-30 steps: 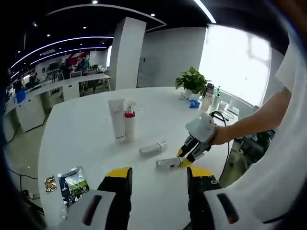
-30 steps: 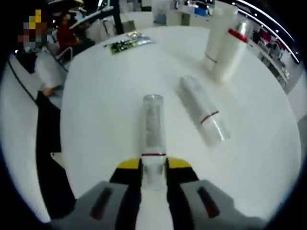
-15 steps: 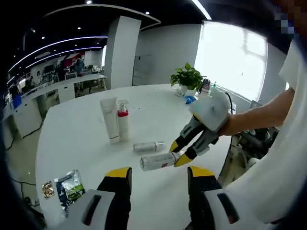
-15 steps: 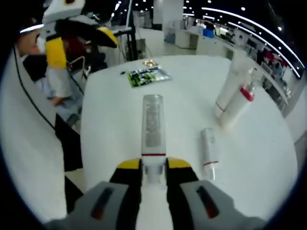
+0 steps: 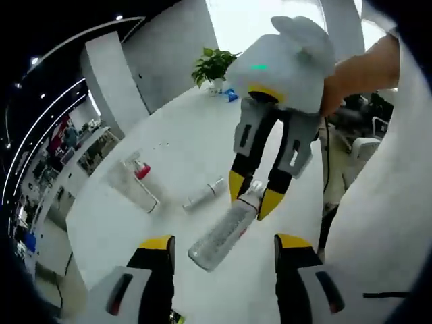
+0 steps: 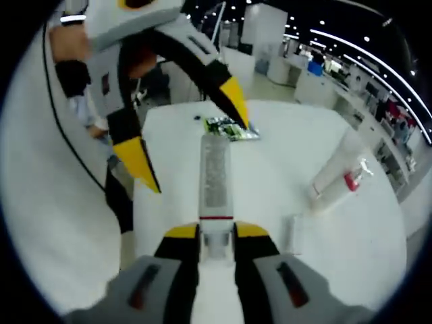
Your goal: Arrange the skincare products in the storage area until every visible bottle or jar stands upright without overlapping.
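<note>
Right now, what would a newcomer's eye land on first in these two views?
The clear bottle held off the white table, gripped at its cap end by the right gripper. In the right gripper view the left gripper looms with jaws spread around the bottle's far end. Behind, a white tube and red-collared pump bottle stand, another bottle lying nearby.

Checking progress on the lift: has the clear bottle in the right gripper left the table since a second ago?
Yes. The clear bottle, clamped in the right gripper, was lying on the white table; now it hangs above it, away from the lying bottle.
</note>
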